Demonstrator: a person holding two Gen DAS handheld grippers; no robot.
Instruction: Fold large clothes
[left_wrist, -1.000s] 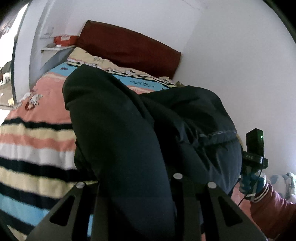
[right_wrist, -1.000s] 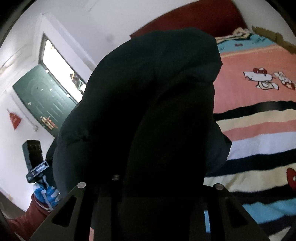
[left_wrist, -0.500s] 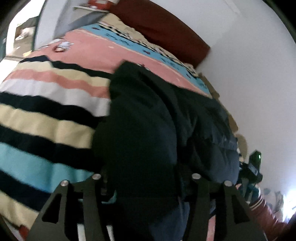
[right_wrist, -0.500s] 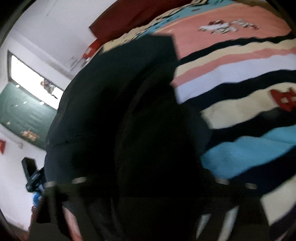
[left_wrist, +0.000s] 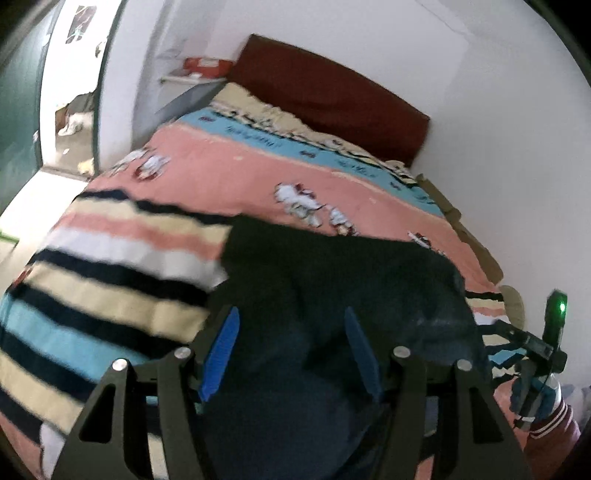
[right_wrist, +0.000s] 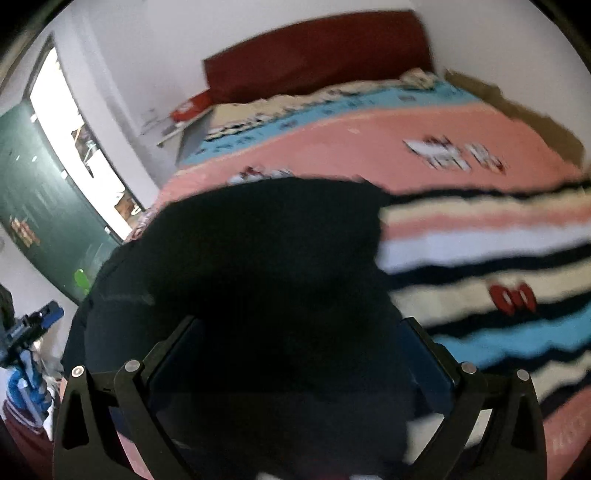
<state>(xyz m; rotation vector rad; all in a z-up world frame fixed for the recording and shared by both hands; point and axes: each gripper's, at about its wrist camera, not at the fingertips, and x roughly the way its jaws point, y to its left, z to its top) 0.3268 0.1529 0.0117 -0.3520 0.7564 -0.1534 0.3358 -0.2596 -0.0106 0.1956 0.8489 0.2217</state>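
A large dark navy garment (left_wrist: 332, 273) lies bunched on the striped blanket (left_wrist: 110, 280) near the bed's foot. My left gripper (left_wrist: 290, 312) hovers over its near part with the blue pads (left_wrist: 221, 350) spread and not pressing the cloth. In the right wrist view the same garment (right_wrist: 258, 240) fills the middle. My right gripper (right_wrist: 299, 321) stands open wide above it, the cloth below and between the fingers. The right gripper (left_wrist: 546, 343) with its green light shows at the far right of the left wrist view. The left gripper (right_wrist: 29, 325) shows at the left edge of the right wrist view.
The bed carries a pink, blue and striped cartoon blanket (right_wrist: 480, 236) and a dark red headboard (left_wrist: 332, 96). A white wall runs along one side. A shelf with a red box (left_wrist: 207, 66) and a green door (right_wrist: 33, 206) lie on the other. A gloved hand with a dark red sleeve (left_wrist: 554, 424) holds the right gripper.
Both grippers held the garment lifted a second ago. Their jaws have opened, and the garment now lies lower on the blanket. Both cameras swung during the release.
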